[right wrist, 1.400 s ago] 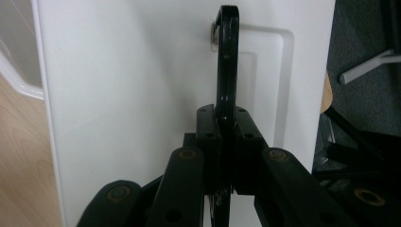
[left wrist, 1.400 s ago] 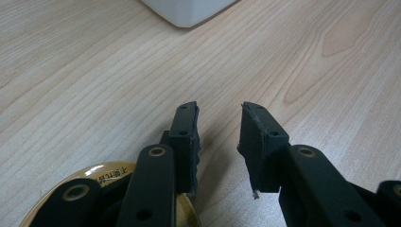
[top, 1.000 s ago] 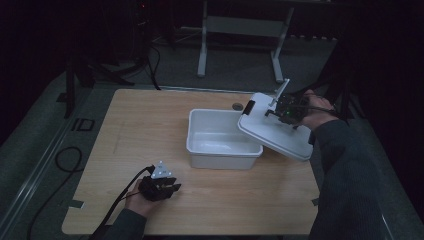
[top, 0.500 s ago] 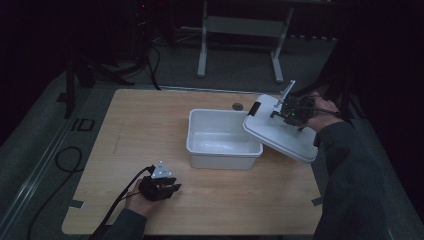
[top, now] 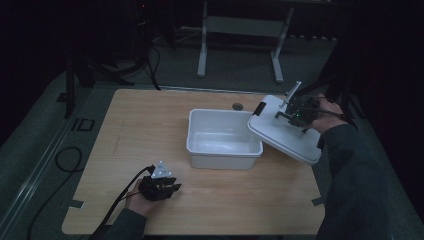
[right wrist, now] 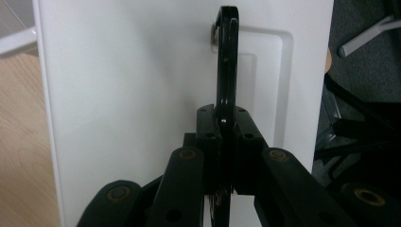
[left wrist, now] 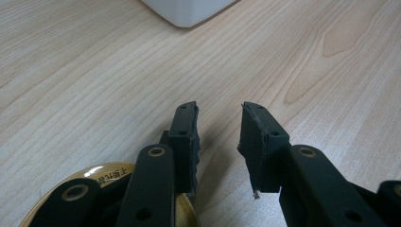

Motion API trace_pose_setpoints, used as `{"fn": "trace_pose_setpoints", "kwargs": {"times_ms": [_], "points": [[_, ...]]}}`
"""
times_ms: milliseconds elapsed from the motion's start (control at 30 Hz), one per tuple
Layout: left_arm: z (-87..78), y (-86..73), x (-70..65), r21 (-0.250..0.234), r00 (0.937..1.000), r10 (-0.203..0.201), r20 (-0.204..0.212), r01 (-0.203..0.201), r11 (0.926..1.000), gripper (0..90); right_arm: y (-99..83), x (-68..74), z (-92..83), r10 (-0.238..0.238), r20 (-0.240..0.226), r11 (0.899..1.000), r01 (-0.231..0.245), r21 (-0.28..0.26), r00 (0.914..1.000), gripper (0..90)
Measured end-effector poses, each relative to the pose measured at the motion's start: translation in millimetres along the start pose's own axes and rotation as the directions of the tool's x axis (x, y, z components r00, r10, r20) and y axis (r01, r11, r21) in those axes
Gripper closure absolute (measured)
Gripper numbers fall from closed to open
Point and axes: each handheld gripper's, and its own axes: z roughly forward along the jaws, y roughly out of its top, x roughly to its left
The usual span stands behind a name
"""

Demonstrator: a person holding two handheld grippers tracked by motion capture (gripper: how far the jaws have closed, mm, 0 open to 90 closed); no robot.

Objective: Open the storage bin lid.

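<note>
A white open bin [top: 199, 150] stands in the middle of the wooden table [top: 150, 120], and its corner [left wrist: 189, 9] shows at the top of the left gripper view. Its white lid [top: 285, 137] hangs tilted beside the bin's right end, low corner by the bin's rim. My right gripper [top: 295, 114] is shut on the lid's black handle [right wrist: 227, 61], which stands upright between the pads [right wrist: 207, 142] over the lid [right wrist: 127, 94]. My left gripper [top: 167, 189] rests near the table's front left. Its jaws [left wrist: 218, 137] are open with only bare wood between them.
A small dark round insert [top: 237, 106] sits in the table just behind the bin. Beyond the far edge, metal stand legs [top: 202, 55] rest on the floor. A black cable [top: 65, 160] loops on the floor to the left. The table's right edge lies under the lid.
The right gripper has carried the lid a little to the right, away from the bin's opening. The left gripper has not moved.
</note>
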Motion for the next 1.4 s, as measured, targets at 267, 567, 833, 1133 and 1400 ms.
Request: {"fn": "trace_pose_setpoints", "kwargs": {"times_ms": [267,567,833,1133,1400], "points": [[0.2,0.0,-0.1,0.0,1.0,0.0,-0.001,0.0,1.0,66.9,-8.8,-3.7,-0.6,0.022,0.004,1.0,-0.022,0.001,0.9998,84.1],[0.3,0.0,-0.2,0.001,1.0,0.0,0.0,0.0,1.0,66.9,-16.9,-5.5,0.6,0.036,0.006,0.999,-0.036,0.013,0.9993,84.2],[0.4,0.1,-0.2,0.002,1.0,0.0,0.0,0.0,1.0,66.9,-24.5,-8.1,1.8,0.056,0.01,0.998,-0.056,0.015,0.9984,84.2],[0.1,0.2,-0.3,0.002,1.0,0.001,-0.003,-0.001,1.0,66.9,-29.6,-9.7,4.6,0.078,0.016,0.997,-0.078,0.016,0.9969,84.2],[0.1,0.1,-0.3,0.001,1.0,0.001,-0.002,-0.001,1.0,66.9,-34.4,-9.6,9.4,0.103,0.013,0.995,-0.103,0.013,0.9946,84.1]]}}
